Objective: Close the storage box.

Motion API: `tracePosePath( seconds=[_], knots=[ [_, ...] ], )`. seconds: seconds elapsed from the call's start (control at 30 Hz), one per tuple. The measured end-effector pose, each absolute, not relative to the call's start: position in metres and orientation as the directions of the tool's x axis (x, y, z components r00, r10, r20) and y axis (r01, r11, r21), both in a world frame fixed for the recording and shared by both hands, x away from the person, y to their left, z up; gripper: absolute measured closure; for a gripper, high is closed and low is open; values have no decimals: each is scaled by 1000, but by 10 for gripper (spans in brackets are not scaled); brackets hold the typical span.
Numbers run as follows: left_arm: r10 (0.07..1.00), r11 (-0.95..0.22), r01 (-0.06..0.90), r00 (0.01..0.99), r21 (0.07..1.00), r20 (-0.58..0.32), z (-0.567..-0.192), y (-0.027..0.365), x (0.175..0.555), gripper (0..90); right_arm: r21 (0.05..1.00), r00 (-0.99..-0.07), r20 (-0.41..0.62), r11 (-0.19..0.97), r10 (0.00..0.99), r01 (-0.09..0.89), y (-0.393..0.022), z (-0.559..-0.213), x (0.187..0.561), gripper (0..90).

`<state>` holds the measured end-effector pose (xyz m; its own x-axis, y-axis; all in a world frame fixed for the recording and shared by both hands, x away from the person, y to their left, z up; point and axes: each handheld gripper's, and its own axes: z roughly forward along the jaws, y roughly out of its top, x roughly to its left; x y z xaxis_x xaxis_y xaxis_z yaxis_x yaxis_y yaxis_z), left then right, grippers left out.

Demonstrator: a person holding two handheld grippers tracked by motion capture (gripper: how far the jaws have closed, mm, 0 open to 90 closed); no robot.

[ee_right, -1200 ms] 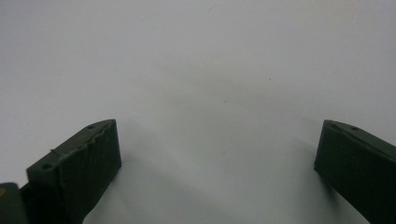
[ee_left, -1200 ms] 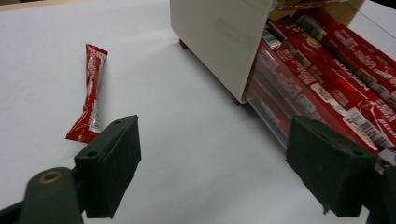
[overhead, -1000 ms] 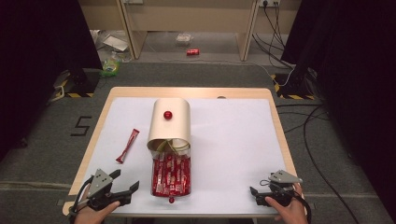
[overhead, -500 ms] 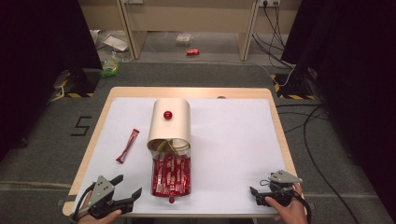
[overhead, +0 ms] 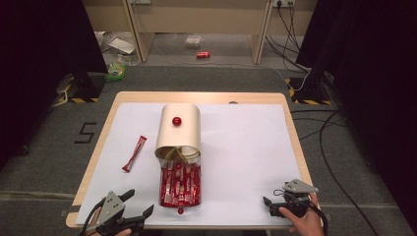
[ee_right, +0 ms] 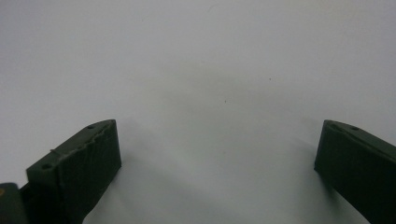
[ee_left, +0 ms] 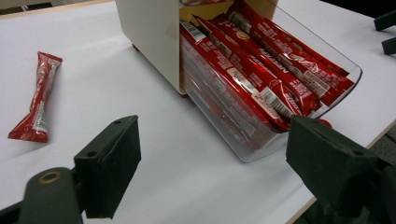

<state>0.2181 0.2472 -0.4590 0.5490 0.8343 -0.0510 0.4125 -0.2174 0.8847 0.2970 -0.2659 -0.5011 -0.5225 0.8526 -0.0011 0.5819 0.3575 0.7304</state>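
A cream dispenser box (overhead: 179, 130) with a red knob (overhead: 176, 121) lies mid-table. Its clear drawer (overhead: 180, 186) is pulled out toward the front edge and holds several red stick packets (ee_left: 261, 70). One loose red packet (overhead: 134, 153) lies to the left of the box on the white table cover (overhead: 236, 147); the left gripper view has it too (ee_left: 37, 98). My left gripper (overhead: 139, 204) is open at the front left corner, angled toward the drawer (ee_left: 280, 116), with nothing between its jaws (ee_left: 215, 172). My right gripper (overhead: 269, 206) rests open near the front right edge, over bare cover (ee_right: 217, 158).
The table's wooden rim (overhead: 105, 128) frames the white cover. Cables (overhead: 339, 147) trail on the floor to the right. A red can (overhead: 202, 54) and litter lie on the floor beyond the table. The other gripper's jaw tips (ee_left: 387, 32) reach into the left gripper view's top right.
My left gripper has drawn back a little toward the table's front edge, still open. The right gripper has stayed where it was.
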Motion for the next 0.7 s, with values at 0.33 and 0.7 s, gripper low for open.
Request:
tracePosePath(
  seconds=[0.33, 0.7],
  knots=[
    [814, -258, 409, 581, 876, -31, -464, 239, 213, 173, 729, -521, -2, 358, 854, 584, -266, -501, 297, 6],
    [821, -258, 419, 570, 870, -31, -476, 231, 220, 173, 729, -521, -2, 358, 853, 584, -266, -501, 297, 6]
  ],
)
